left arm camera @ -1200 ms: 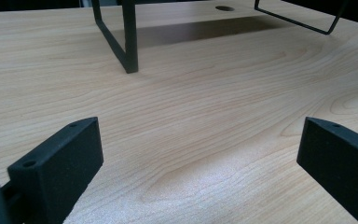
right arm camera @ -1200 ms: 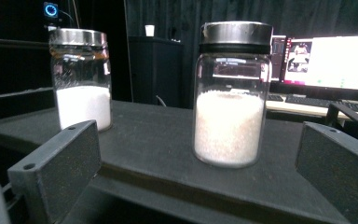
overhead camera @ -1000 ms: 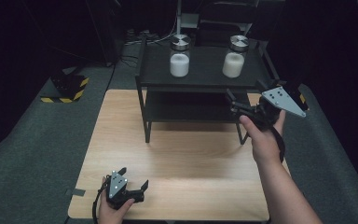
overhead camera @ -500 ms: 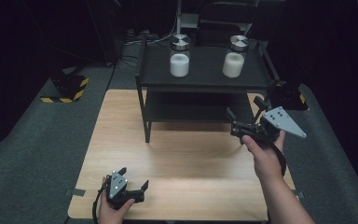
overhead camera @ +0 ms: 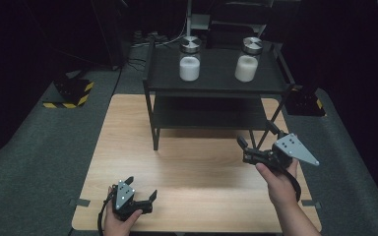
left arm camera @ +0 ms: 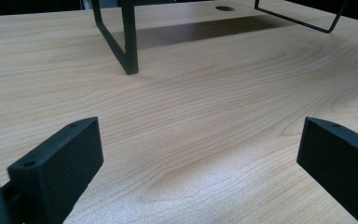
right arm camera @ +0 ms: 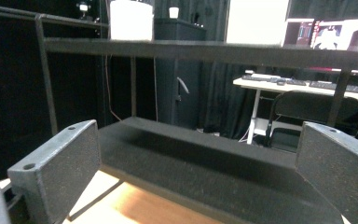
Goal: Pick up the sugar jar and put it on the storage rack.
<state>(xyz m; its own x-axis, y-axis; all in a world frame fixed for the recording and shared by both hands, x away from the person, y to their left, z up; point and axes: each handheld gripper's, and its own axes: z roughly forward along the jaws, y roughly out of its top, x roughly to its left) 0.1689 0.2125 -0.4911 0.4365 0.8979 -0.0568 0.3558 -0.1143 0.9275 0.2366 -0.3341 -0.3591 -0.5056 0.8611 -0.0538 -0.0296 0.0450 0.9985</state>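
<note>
Fingers of left gripper (overhead camera: pixel 141 195) spread wide, empty, lower left over table (overhead camera: pixel 202 167). Right gripper (overhead camera: pixel 256 142) likewise gaping, holding nothing, right of centre beside black shelf (overhead camera: pixel 211 88).

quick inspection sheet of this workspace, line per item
surface: light wooden table, bare in front of the rack.
job's things: two jars with white contents and metal lids, left jar and right jar, upright and apart on the top shelf of a black two-tier rack.
clutter: nothing seen on the table.
grippers: left tongs low at the near edge, jaws open and empty; right tongs raised near the rack's right front leg, jaws open and empty.
cables: one loops from the left tongs; more lie on the floor behind the rack.
surroundings: grey floor mat, yellow-black striped base at left, dark backdrop.
</note>
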